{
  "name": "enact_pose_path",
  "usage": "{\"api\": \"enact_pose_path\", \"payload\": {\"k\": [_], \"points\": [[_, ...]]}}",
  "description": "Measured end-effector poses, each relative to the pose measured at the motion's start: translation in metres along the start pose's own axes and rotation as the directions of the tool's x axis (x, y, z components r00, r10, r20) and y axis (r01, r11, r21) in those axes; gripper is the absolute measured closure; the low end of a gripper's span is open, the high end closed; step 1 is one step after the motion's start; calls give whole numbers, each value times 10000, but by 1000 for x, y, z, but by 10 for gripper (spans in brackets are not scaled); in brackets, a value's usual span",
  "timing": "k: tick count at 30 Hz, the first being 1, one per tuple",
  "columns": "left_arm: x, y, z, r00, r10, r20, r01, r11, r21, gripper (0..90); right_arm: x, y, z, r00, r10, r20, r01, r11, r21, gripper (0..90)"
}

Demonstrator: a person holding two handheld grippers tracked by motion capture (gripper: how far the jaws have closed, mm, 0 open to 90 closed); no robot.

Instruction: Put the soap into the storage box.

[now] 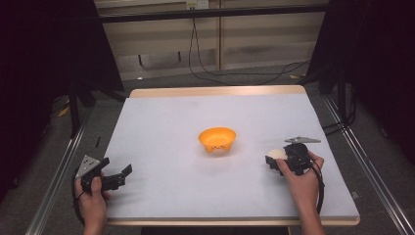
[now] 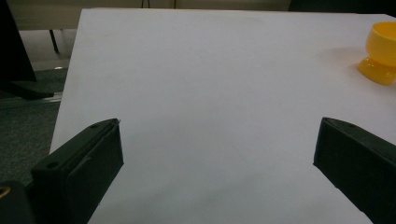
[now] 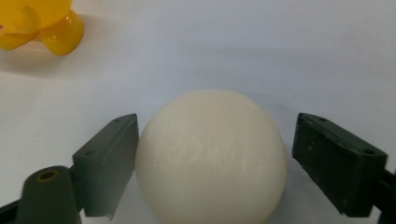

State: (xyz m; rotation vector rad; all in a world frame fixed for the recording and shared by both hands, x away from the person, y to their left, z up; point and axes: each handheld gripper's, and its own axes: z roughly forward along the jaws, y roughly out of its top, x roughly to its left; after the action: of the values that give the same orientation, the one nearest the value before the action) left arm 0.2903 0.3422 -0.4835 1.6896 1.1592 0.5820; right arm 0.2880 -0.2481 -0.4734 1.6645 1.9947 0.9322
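Cream ball (image 3: pixel 211 156) lay on the white table (image 1: pixel 171 127) near its right edge, well right of the orange bowl (image 1: pixel 217 138) at the middle. Sat between the right gripper (image 3: pixel 215 158) jaws, left one touching or just beside it, right one with a small gap; not clamped. Left gripper (image 2: pixel 217 154) hovered near the table's front left corner, jaws wide apart, nothing between.

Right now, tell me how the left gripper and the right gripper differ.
The left gripper has its jaws wide apart over bare table, while the right gripper has a cream ball between its jaws: one jaw meets the ball, the other stands just off it. The left gripper sits at the table's near left corner; the right gripper sits nearer the orange bowl. Both are black, hand-held and low over the table.
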Motion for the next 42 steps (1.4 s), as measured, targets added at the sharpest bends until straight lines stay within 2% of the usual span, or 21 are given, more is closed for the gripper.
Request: {"api": "enact_pose_path", "payload": {"k": [3, 7, 12, 17, 26, 33, 34, 42], "points": [[0, 0, 0, 10000, 6, -2, -6, 10000, 1, 13, 1, -1, 2, 10000, 55, 59, -54, 10000, -65, 190], [0, 0, 0, 10000, 5, 2, -5, 10000, 1, 13, 2, -2, 3, 9997, 218, -126, -219, 9997, -84, 240], [0, 0, 0, 10000, -60, 21, 60, 10000, -40, 13, 4, -2, 2, 10000, -9, 49, 9, 10000, -48, 245], [0, 0, 0, 10000, -56, -4, 56, 10000, -32, 13, 5, -1, 1, 9999, 9, 168, -9, 10000, -43, 245], [0, 0, 0, 10000, -46, -15, 46, 10000, -26, 13, 4, 5, -5, 10000, -23, -13, 22, 9998, -218, 246], [-1, 0, 0, 10000, -72, 19, 72, 10000, -58, 13, 7, 13, -7, 10000, -35, -84, 32, 9996, -266, 247], [1, 0, 0, 10000, 79, -37, -79, 10000, 62, 13, 7, 13, -7, 10000, -35, -84, 32, 9996, -266, 247], [0, 0, 0, 10000, -7, 10, 7, 10000, 64, 13, 13, 23, -7, 9996, -139, -250, 131, 9994, -330, 247]]}}
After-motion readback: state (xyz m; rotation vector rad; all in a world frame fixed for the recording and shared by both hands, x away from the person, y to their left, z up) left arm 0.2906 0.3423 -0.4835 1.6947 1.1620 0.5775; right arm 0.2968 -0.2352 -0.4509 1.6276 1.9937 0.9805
